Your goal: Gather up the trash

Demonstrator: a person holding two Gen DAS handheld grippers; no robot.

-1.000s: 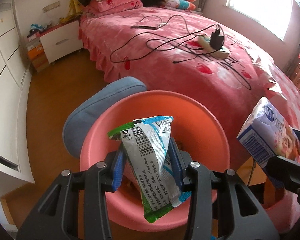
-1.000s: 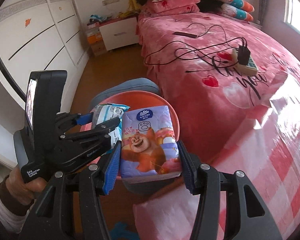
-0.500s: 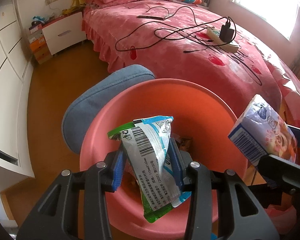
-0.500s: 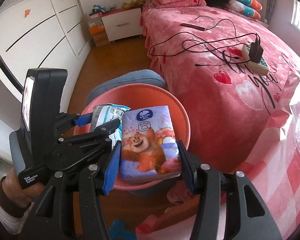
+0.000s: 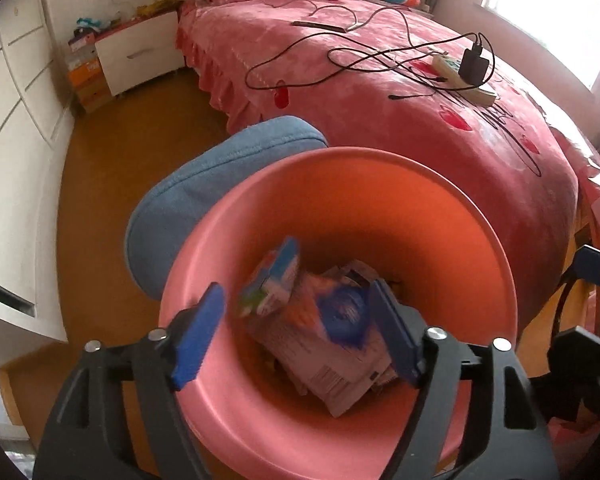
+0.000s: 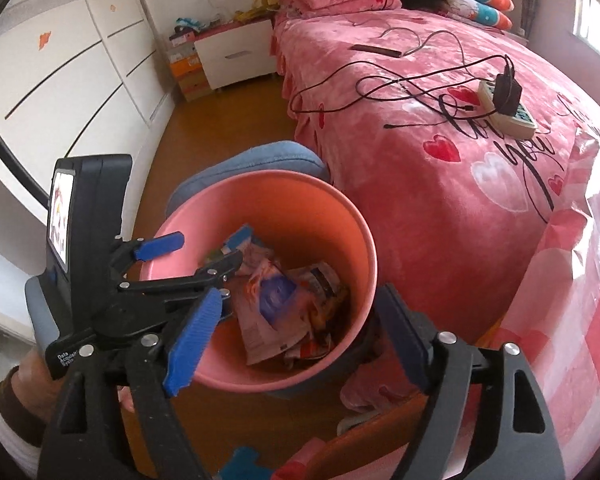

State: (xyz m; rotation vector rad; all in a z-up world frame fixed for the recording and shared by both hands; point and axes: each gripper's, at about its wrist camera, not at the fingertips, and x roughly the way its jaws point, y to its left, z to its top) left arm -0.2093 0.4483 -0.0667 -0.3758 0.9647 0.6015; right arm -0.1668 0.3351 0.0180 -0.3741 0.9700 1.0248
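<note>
A pink bin (image 5: 440,196) (image 6: 204,216) stands on the floor beside the bed. Inside it lie the green-and-blue snack wrapper (image 5: 272,284) (image 6: 232,242), blurred in the left wrist view, and the tissue pack (image 5: 332,344) (image 6: 272,308) on other trash. My left gripper (image 5: 296,332) (image 6: 192,254) is open and empty just above the bin's near rim. My right gripper (image 6: 296,336) is open and empty over the bin's near side.
A blue chair cushion (image 5: 216,184) (image 6: 260,158) sits behind the bin. The pink bed (image 5: 400,92) (image 6: 440,120) at the right carries cables and a power strip (image 6: 508,108). White wardrobes (image 6: 72,60) line the left wall. A nightstand (image 5: 140,56) stands at the back.
Both grippers have opened. The snack wrapper has dropped from the left one and the tissue pack from the right one into the bin. Both grippers moved closer over the bin.
</note>
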